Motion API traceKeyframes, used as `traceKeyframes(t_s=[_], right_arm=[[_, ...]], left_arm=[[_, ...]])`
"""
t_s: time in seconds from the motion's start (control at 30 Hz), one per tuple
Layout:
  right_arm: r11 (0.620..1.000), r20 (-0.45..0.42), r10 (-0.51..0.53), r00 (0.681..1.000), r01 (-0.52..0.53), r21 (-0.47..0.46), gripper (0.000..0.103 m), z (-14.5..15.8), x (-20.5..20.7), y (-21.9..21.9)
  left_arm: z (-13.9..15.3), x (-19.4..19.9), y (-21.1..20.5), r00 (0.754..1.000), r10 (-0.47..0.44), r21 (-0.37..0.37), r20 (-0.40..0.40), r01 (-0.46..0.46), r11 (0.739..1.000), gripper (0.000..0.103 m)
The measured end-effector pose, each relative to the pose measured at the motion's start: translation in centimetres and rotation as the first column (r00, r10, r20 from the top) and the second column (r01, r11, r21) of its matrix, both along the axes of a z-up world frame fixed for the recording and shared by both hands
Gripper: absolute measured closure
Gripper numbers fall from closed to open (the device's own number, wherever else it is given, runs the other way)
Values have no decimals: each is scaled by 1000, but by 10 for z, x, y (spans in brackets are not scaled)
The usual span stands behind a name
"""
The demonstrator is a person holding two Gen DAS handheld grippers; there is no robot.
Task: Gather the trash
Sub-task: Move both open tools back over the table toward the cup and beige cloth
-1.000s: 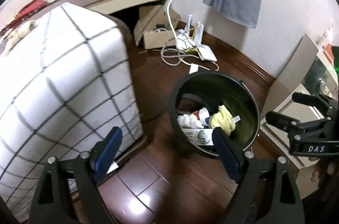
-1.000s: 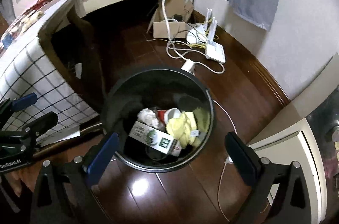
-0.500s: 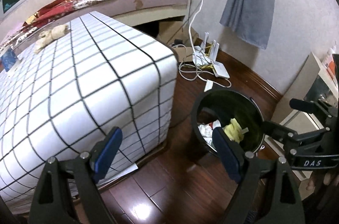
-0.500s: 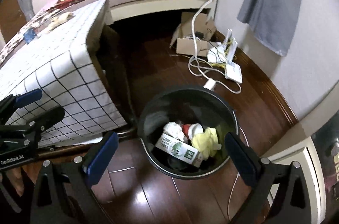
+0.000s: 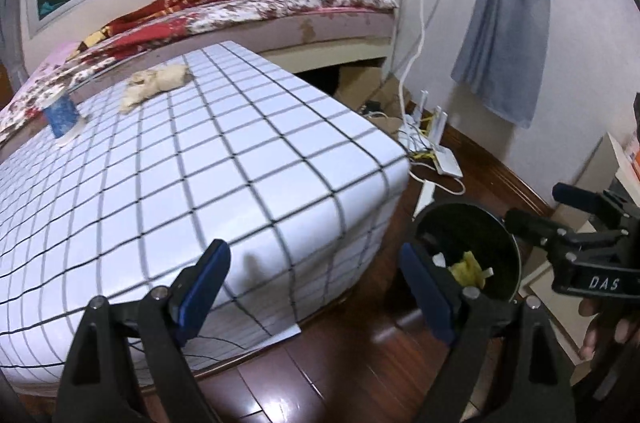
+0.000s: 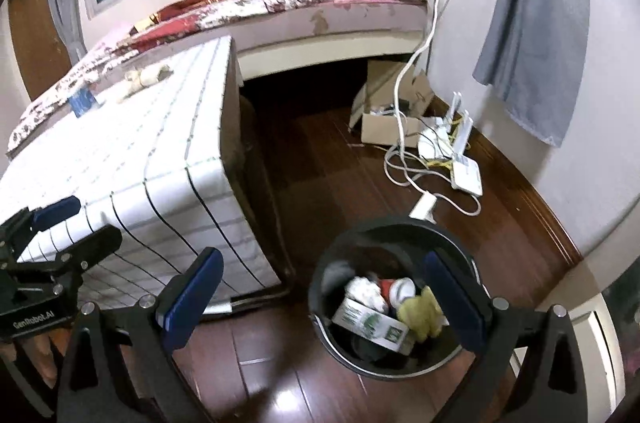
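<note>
My left-hand blue finger pad (image 5: 426,297) covers part of the round black plastic trash bin (image 5: 508,243), so I see only scraps of the yellow crumpled trash (image 5: 466,269) inside. The small blue-patterned cup (image 5: 60,113) on the white checked tablecloth (image 5: 240,163) is too blurred to read. My fingers (image 5: 592,323) are cut off at the right edge.

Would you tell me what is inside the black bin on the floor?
The black bin holds a green-printed carton, yellow cloth, a red-and-white cup and crumpled white paper; anything beneath them is hidden.
</note>
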State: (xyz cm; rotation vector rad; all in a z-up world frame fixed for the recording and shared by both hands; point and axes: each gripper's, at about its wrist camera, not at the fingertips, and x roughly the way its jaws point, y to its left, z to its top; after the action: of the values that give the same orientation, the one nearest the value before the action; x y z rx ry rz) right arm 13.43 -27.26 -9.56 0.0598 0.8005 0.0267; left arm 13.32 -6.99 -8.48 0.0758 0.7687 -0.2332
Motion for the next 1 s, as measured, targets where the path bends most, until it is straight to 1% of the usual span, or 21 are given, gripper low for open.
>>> traceKeyframes(t_s=[0.27,0.53,0.73,0.8,0.9,1.0], right_arm=[[997,55,70,996,-70,13,1,13,14,40],[987,99,153,983,-156,27,1,20,25,85],[974,104,224,969,-224,-6,1,19,30,114],[971,105,238,966,-239,-8,1,21,32,119],[967,119,251,961,-253,2,1,30,37,129],[965,151,257,955,-261,7,1,50,40,138]], left_arm=[[9,1,40,997,79,-6,26,-79,997,15],[15,2,84,985,167,-7,47,-167,986,15],[23,3,121,970,234,4,64,-235,972,14],[27,6,133,967,244,13,70,-245,969,14],[35,11,147,963,255,33,86,-259,965,14],[47,17,161,958,268,43,98,-273,961,14]])
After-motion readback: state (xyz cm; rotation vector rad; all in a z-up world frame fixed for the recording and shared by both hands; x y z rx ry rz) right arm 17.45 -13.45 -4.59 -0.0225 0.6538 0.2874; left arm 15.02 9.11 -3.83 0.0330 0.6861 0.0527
